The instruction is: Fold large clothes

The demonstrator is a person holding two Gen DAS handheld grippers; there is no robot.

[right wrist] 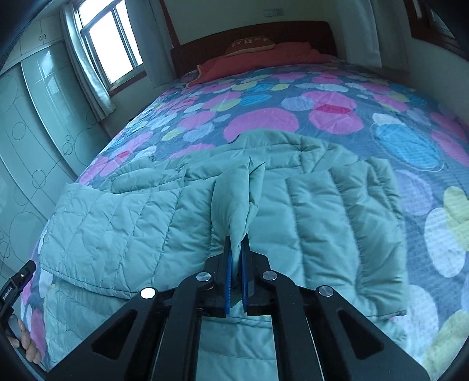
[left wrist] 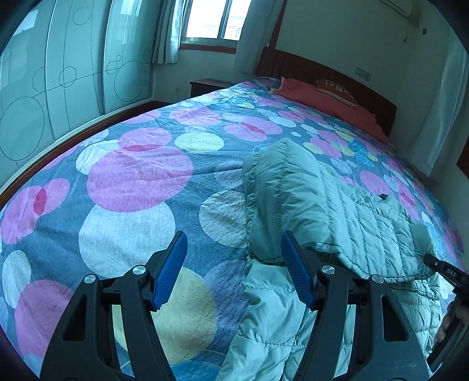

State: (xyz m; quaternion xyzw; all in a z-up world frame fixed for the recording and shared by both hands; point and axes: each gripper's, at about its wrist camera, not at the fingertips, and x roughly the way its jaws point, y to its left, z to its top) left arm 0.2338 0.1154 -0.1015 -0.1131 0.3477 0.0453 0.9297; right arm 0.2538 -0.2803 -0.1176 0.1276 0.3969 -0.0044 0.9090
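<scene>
A pale green quilted puffer jacket (left wrist: 322, 205) lies partly folded on the bed; it also fills the right wrist view (right wrist: 146, 217). My left gripper (left wrist: 234, 252) is open and empty, hovering over the bedspread just left of the jacket's edge, its right finger (left wrist: 296, 272) over the jacket. My right gripper (right wrist: 236, 249) is shut on a pinched fold of the jacket (right wrist: 234, 199), holding it lifted above the rest of the garment. The right gripper's body shows at the right edge of the left wrist view (left wrist: 445, 275).
The bed carries a blue bedspread with pink, white and yellow circles (left wrist: 132, 175). A red blanket (left wrist: 322, 99) and a pillow (left wrist: 337, 88) lie by the wooden headboard. A wardrobe with sliding doors (left wrist: 58, 88) stands left, a window (left wrist: 217, 20) behind.
</scene>
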